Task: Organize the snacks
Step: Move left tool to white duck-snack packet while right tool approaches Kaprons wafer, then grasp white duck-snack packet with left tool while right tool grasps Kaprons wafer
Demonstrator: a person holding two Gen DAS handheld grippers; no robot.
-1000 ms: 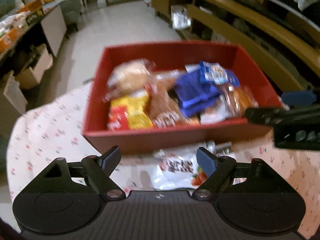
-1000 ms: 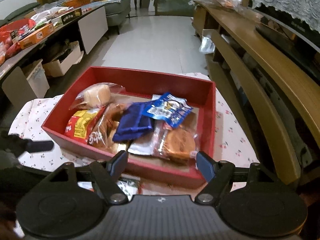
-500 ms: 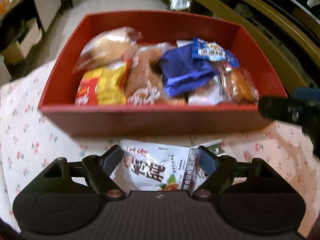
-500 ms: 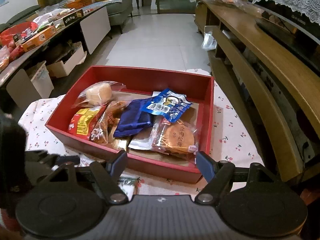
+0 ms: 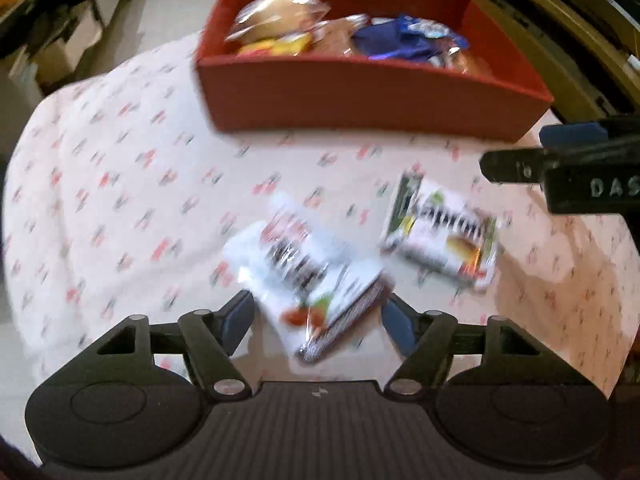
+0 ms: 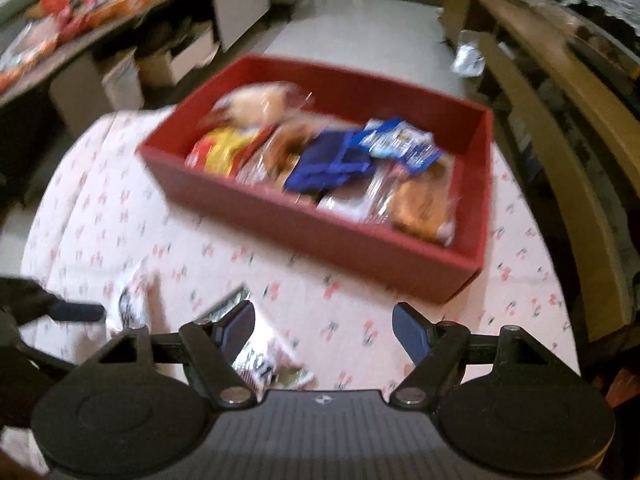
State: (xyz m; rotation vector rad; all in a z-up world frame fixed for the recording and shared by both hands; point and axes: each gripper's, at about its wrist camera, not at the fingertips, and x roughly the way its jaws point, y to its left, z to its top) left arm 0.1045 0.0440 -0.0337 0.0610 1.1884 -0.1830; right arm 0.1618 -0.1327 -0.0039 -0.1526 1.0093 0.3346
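A red box (image 5: 372,92) holds several wrapped snacks and stands at the far side of the floral tablecloth; it also shows in the right wrist view (image 6: 320,236). Two white snack packets lie loose on the cloth in front of it: one (image 5: 316,276) right before my left gripper (image 5: 316,322), the other (image 5: 444,236) further right. My left gripper is open, its jaws either side of the near packet's end. My right gripper (image 6: 324,330) is open and empty above the cloth, with the second packet (image 6: 264,356) under its left finger. It also shows at the right of the left wrist view (image 5: 560,164).
The tablecloth (image 5: 120,184) covers a small table. A wooden bench or shelf (image 6: 560,136) runs along the right. A counter with goods (image 6: 80,12) and cardboard boxes (image 6: 188,52) stands at the left. Tiled floor (image 6: 360,24) lies beyond the box.
Both grippers have pulled back from the red box and point lower at the cloth. The two loose packets now show in full in the left wrist view. Both frames are motion-blurred.
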